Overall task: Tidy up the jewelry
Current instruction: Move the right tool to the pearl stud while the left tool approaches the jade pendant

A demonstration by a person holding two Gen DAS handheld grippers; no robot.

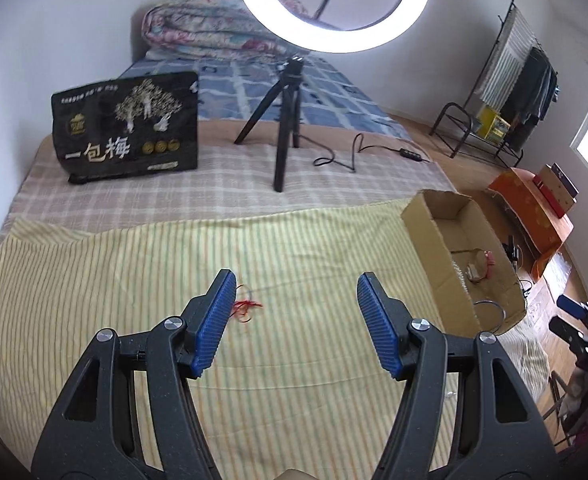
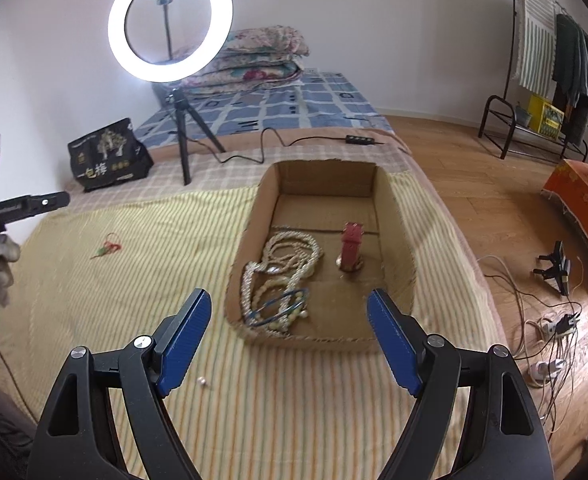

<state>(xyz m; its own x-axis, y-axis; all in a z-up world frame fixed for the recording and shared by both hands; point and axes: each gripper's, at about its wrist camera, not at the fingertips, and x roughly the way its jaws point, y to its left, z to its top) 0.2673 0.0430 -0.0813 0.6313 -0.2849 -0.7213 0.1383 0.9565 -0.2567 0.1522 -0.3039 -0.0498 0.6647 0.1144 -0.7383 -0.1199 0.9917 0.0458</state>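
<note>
While my left gripper (image 1: pixel 292 304) hangs with jaws apart and nothing between them, a red string bracelet (image 1: pixel 245 306) lies on the striped cloth (image 1: pixel 94 280) just beside its left jaw. My right gripper (image 2: pixel 288 320) is spread wide too, empty, with the cardboard box (image 2: pixel 398 240) just ahead of the jaws holding pearl necklaces (image 2: pixel 282 268) and a red watch (image 2: pixel 351 248).

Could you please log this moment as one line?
left tool: open, empty | right tool: open, empty | box: pearl necklaces, red watch | striped cloth: red string bracelet
</note>
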